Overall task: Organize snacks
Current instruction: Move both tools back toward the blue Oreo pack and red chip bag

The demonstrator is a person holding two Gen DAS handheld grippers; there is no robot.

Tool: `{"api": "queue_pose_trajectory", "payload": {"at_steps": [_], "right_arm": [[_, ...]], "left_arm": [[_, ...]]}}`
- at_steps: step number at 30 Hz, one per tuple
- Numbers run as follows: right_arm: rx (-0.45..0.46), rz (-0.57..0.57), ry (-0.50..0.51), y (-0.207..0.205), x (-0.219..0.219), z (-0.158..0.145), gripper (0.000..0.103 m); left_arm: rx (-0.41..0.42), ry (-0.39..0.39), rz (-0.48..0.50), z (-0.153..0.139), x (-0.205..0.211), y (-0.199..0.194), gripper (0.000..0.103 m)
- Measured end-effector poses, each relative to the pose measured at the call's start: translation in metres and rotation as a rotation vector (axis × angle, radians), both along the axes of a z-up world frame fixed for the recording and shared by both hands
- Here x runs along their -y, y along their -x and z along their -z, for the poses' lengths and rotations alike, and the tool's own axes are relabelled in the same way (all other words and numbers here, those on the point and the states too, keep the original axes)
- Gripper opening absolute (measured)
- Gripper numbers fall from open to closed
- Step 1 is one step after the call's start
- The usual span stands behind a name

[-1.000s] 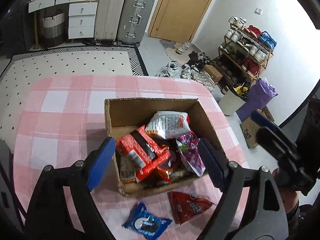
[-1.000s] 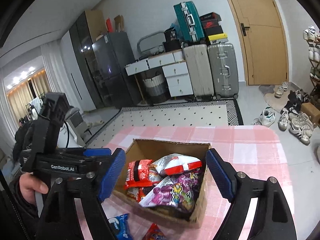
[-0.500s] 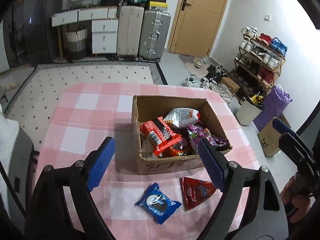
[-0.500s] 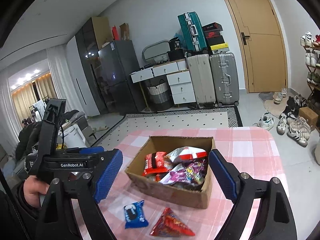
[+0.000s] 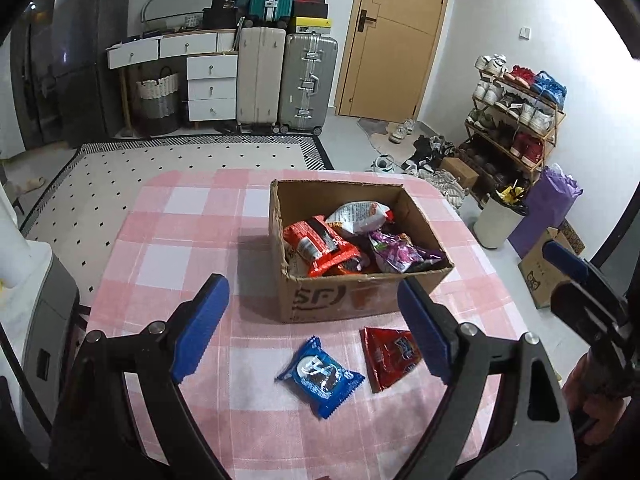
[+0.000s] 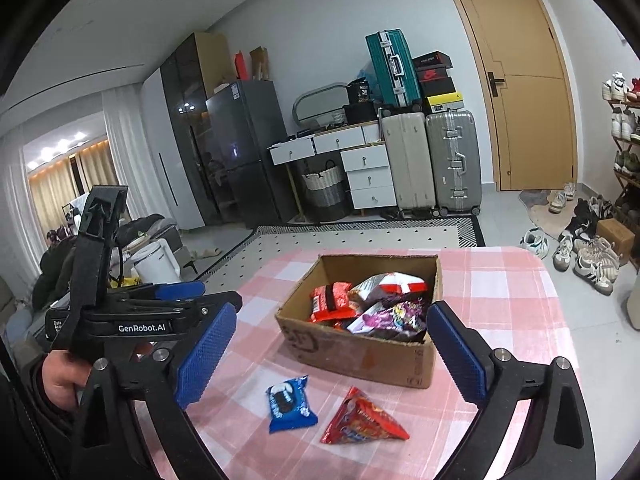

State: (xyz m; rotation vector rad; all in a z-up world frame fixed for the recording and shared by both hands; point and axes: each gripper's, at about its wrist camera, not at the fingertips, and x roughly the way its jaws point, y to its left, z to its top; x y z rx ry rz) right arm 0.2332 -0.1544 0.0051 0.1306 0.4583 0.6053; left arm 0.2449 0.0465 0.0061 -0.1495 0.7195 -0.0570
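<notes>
My left tool (image 5: 312, 332) gapes empty; right tool (image 6: 332, 352) just widened, empty. Cookie pack (image 5: 320, 376), perhaps Oreo, lower centre beside red triangular packet (image 5: 390, 354).

Matt cardboard box (image 5: 352, 298), glossy foil snack packets (image 5: 320, 376)

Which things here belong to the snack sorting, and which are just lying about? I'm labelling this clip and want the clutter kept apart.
Part of the job:
- cardboard box, holding snack bags
- blue cookie pack, on the tablecloth in front of the box
- red triangular snack bag, beside it

Just lying about:
- suitcases
- shoe rack
- white drawers
- woven basket
</notes>
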Motion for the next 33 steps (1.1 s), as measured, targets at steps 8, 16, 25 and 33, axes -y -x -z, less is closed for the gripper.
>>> {"api": "queue_pose_trajectory", "payload": {"at_steps": [8,16,25,33], "right_arm": [[-0.033,-0.025,-0.001,0.017,-0.003,0.013,0.101],[-0.087,-0.035,-0.008,0.030,-0.005,0.043,0.101],[-0.195,0.023,-0.046,0.020,0.000,0.088,0.102],[-0.270,0.036,-0.015,0.001,-0.003,0.122,0.102]], "left_arm": [[0.044,-0.019,0.001,0.004,0.005,0.026,0.097],[0.058,0.001,-0.007,0.018,0.002,0.047,0.102],[-0.006,0.059,-0.005,0.060,-0.003,0.039,0.102],[-0.076,0.081,0.011,0.100,-0.002,0.030,0.102]]}}
